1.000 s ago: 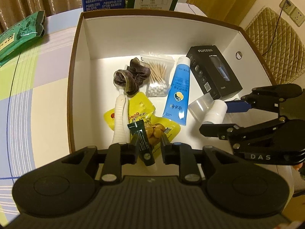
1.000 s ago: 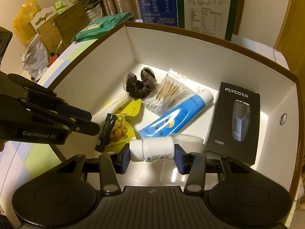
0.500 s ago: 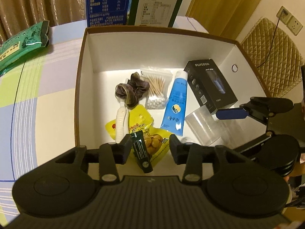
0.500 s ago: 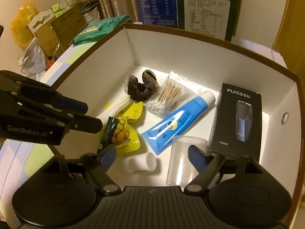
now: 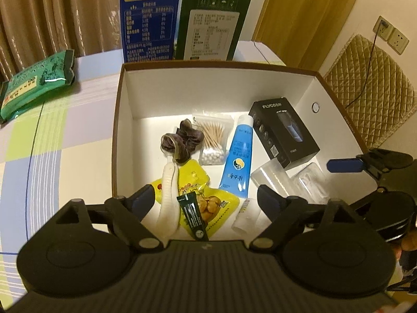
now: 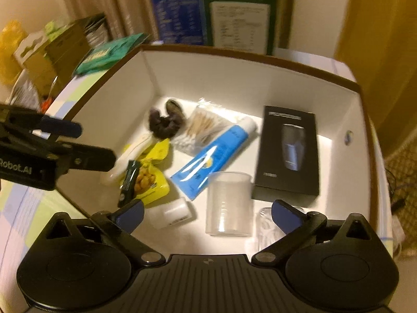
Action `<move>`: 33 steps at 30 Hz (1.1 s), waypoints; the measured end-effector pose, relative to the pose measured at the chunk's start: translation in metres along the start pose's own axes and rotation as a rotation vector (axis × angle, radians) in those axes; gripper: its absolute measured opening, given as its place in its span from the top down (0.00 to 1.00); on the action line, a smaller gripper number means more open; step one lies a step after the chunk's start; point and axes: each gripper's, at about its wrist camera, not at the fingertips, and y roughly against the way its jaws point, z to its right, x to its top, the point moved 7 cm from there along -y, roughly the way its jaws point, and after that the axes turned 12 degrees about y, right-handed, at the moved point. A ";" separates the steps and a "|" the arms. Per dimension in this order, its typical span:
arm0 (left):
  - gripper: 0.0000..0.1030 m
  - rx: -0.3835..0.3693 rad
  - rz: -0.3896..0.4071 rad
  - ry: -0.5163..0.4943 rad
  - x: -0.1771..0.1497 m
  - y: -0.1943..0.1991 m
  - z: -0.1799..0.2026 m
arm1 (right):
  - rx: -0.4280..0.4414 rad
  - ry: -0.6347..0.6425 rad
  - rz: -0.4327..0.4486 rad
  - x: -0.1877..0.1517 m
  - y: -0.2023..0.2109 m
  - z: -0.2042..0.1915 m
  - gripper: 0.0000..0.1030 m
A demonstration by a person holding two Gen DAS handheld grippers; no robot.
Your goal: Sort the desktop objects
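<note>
My left tool (image 5: 206, 195): jaws opening, holding nothing.
My right tool (image 6: 207, 212): jaws opening, holding nothing.
Dark sachet (image 5: 193, 216): in the box (image 5: 118, 120), below left tool, long axis pointing away from me.
White bottle (image 6: 170, 212): on its side, nearer right tool's left finger.

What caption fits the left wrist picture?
Open left gripper above a white box holding a blue tube and snack pouch.

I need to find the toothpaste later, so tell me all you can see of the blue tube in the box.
The blue tube is soft glossy plastic with a white cap and a round yellow and dark logo. It lies flat on the floor of the white box, cap toward the far wall. The bag of cotton swabs lies on one side, the black carton on the other. Nothing grips it.
</note>
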 end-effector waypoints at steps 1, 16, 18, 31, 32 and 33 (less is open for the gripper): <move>0.16 0.002 0.008 -0.007 0.000 0.002 0.000 | -0.007 -0.016 0.007 -0.001 0.002 0.002 0.02; 0.01 0.037 0.180 -0.059 -0.002 0.043 0.005 | -0.132 -0.088 0.076 -0.009 0.040 0.002 0.02; 0.01 0.038 0.200 -0.066 -0.004 0.051 0.006 | -0.152 -0.094 0.085 -0.012 0.045 0.000 0.02; 0.02 0.047 0.249 -0.100 -0.030 0.097 -0.005 | -0.278 -0.096 0.178 -0.027 0.081 -0.034 0.02; 0.02 0.049 0.249 -0.101 -0.033 0.101 -0.007 | -0.277 -0.100 0.183 -0.029 0.084 -0.038 0.02; 0.02 0.051 0.254 -0.104 -0.035 0.104 -0.009 | -0.276 -0.109 0.188 -0.030 0.087 -0.042 0.02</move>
